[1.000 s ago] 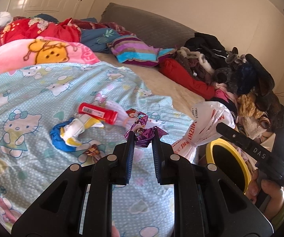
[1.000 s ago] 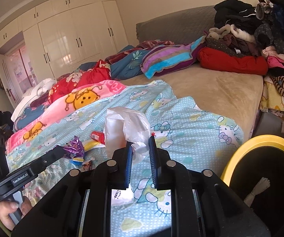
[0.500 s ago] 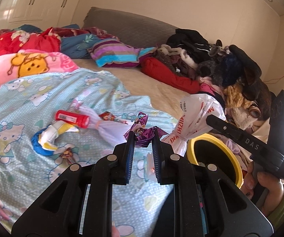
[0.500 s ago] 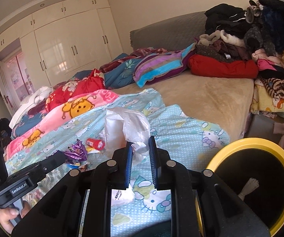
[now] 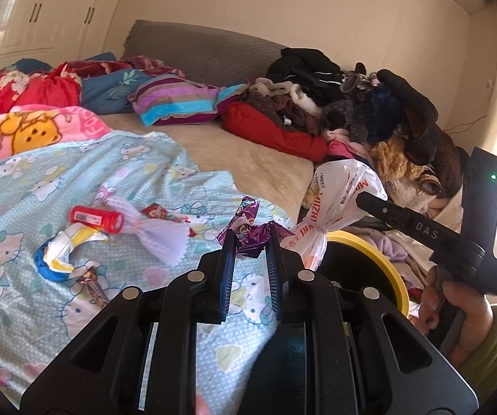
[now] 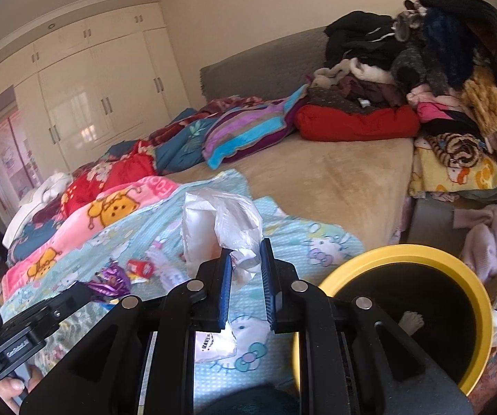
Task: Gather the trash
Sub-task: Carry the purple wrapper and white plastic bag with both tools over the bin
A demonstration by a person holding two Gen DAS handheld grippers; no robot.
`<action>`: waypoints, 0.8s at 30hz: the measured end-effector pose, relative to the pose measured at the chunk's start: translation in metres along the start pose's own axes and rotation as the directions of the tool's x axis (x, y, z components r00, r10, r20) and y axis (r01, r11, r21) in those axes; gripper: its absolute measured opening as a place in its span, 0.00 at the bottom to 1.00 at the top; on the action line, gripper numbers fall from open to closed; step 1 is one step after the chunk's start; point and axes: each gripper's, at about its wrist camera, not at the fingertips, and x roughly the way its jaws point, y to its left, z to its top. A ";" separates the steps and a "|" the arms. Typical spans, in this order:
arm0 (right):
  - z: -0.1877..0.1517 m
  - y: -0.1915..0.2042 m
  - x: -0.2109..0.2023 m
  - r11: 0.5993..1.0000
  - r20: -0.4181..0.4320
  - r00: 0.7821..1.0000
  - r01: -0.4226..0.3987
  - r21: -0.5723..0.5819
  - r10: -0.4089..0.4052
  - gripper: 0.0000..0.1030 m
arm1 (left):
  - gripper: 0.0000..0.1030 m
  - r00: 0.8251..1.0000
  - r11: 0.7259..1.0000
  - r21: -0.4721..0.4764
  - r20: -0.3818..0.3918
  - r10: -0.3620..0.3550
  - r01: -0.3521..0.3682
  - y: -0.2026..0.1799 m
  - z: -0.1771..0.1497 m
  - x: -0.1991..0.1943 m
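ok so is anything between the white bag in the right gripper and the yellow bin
Nothing visible. The right gripper holds the white plastic bag above the bedspread, and the yellow bin stands open just to its right, with only open air between them.

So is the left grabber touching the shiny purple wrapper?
Touching. In the left wrist view, the left gripper is shut on the purple wrapper, pinching it between both fingers.

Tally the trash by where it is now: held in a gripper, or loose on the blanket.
Held in a gripper: 2 – purple foil wrapper in the left gripper, white plastic bag in the right gripper
Loose on the blanket: 5 – red tube, white netting, red wrapper, blue-and-yellow wrapper, brown wrapper
Total: 7
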 end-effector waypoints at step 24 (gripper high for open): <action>0.009 -0.084 -0.035 0.980 0.055 0.985 0.157 0.123 -0.164 0.15 | 0.12 0.993 0.984 0.132 -0.050 -0.110 0.116 -0.069 -0.010 0.026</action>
